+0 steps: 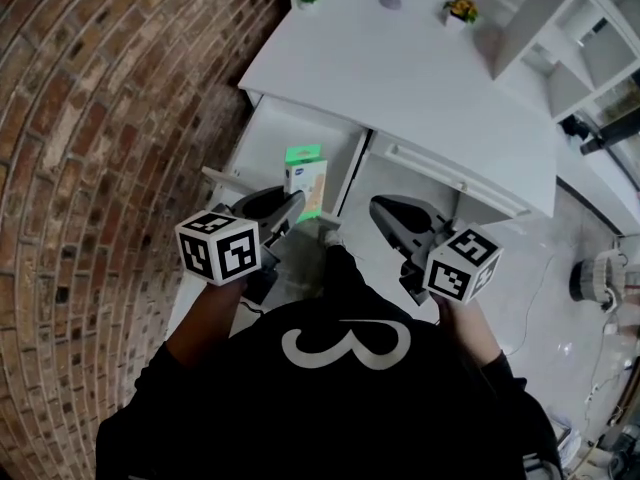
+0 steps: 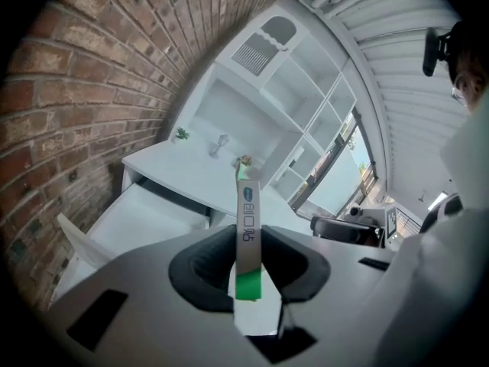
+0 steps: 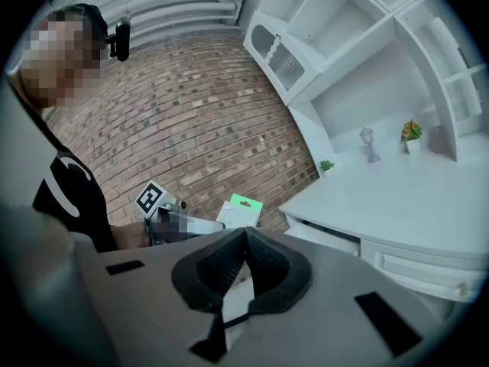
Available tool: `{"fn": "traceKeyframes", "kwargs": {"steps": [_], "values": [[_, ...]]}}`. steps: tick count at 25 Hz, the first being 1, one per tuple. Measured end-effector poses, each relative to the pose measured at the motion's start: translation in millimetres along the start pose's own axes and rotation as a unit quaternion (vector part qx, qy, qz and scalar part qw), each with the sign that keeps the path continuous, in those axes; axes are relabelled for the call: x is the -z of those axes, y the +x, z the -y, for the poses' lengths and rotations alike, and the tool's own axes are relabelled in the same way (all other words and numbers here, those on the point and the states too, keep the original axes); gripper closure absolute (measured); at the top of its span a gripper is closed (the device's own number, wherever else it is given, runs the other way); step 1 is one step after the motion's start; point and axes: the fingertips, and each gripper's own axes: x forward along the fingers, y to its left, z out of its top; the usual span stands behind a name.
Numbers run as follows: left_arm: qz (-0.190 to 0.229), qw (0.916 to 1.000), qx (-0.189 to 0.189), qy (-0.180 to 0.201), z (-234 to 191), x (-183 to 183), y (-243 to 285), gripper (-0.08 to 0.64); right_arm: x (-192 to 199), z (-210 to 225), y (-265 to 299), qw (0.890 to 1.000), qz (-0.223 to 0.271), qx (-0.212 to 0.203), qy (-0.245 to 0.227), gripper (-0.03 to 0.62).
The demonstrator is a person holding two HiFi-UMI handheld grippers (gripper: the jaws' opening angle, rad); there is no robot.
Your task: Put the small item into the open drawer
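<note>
Left gripper (image 2: 247, 245): jaws narrowed onto the flat white cardboard packet with green end (image 1: 304, 180), pinched edge-on so it stands free over the front of the open white drawer (image 1: 268, 140), probably for lowering in. Right gripper (image 3: 244, 235): jaws together, empty, right of the drawer, out of the way.

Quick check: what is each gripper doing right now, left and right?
Left gripper: jaws closed on a flat green-and-beige card packet.
Right gripper: jaws closed, nothing between them.

packet (image 1: 304, 180) above open drawer (image 1: 266, 140), desk (image 1: 400, 78) behind
</note>
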Motion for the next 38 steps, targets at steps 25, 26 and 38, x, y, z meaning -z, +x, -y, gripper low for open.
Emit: {"fn": "traceKeyframes", "kwargs": {"steps": [25,26,38], "values": [[-0.158,0.9842,-0.078,0.013,-123.1,25.0,117.5,0.465,-8.3,84.0,74.6,0.998,-0.051,-0.020,0.042,0.583],[-0.167,0.9824,-0.082,0.016,-127.8,27.2,121.6,0.465,-7.5,86.5,75.7,0.997,-0.053,-0.019,0.045,0.583],[-0.260,0.9603,-0.084,0.055,-161.3,53.1,170.5,0.465,-2.1,120.0,82.9,0.996,-0.057,-0.009,0.065,0.583]]}}
